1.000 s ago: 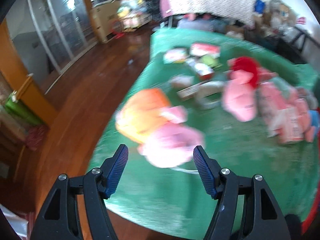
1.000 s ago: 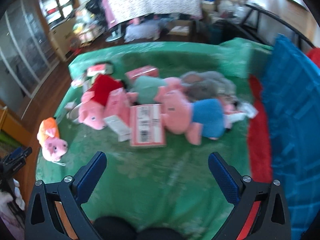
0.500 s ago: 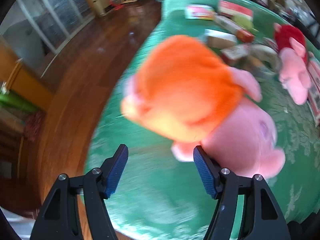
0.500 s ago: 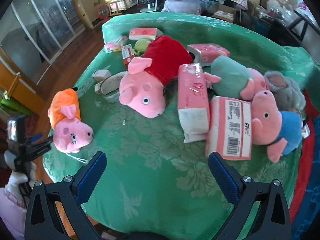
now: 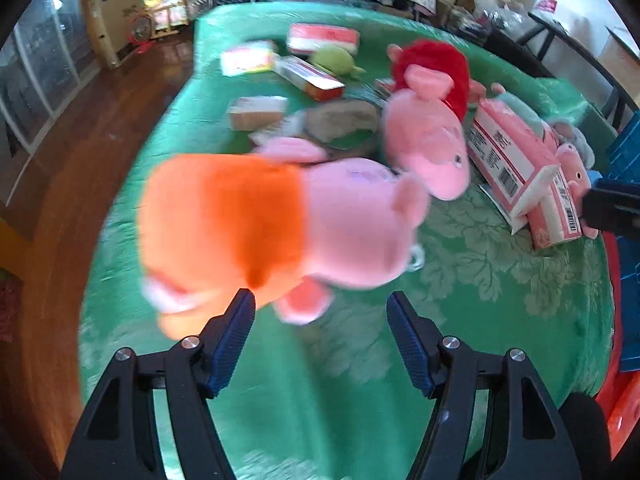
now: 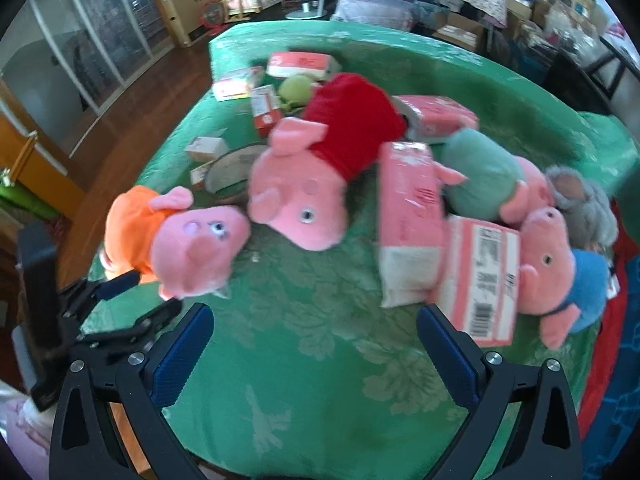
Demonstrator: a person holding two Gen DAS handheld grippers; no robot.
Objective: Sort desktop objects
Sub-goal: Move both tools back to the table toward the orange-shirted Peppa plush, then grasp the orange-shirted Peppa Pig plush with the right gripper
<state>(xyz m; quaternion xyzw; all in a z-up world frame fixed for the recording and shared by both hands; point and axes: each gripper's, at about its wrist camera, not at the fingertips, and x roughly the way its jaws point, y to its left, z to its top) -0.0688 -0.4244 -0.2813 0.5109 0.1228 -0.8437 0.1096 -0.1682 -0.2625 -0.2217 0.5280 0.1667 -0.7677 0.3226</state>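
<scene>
A pink pig plush in an orange dress (image 5: 248, 224) lies near the left edge of the green tablecloth (image 5: 480, 280). My left gripper (image 5: 318, 312) is open just short of it, with one pig foot by the gap and no pad pressing on it. The right wrist view shows the same pig (image 6: 176, 236) with the left gripper (image 6: 140, 300) low at its near side. Over bare cloth my right gripper (image 6: 314, 320) stands wide open and holds nothing. A red-dressed pig (image 6: 320, 184) lies in the middle of the table.
Two pink tissue packs (image 6: 408, 216) lie right of the red pig. Teal-dressed (image 6: 480, 176), blue-dressed (image 6: 560, 268) and grey (image 6: 584, 204) plush toys crowd the right side. Small boxes (image 6: 264, 108), a green plush (image 6: 296, 88) and a round tape roll (image 6: 228, 172) sit behind. A blue crate (image 5: 624, 152) stands right.
My left gripper has come down close to the orange pig, which now fills its view. The right gripper has swung left and lower over the table. Both stay open.
</scene>
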